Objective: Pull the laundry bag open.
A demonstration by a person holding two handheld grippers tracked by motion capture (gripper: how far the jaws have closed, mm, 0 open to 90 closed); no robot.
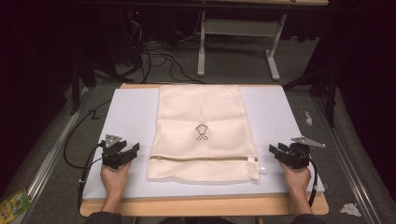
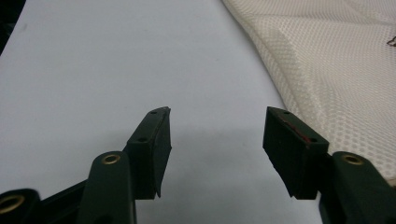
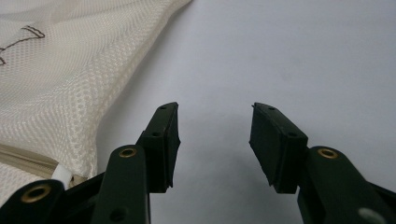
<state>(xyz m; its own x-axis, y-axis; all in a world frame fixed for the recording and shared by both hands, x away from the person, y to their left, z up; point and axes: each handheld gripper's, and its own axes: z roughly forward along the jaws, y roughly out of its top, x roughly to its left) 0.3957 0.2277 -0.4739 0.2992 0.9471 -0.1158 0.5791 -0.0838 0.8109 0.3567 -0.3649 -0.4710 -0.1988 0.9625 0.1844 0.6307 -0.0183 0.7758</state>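
Tongs flanking mesh bag

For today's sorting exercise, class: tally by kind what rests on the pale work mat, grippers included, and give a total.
Cream mesh zip-up laundry bags: 1
Black two-jaw handheld grippers: 2, the left gripper and the right gripper, both open and empty
Total: 3
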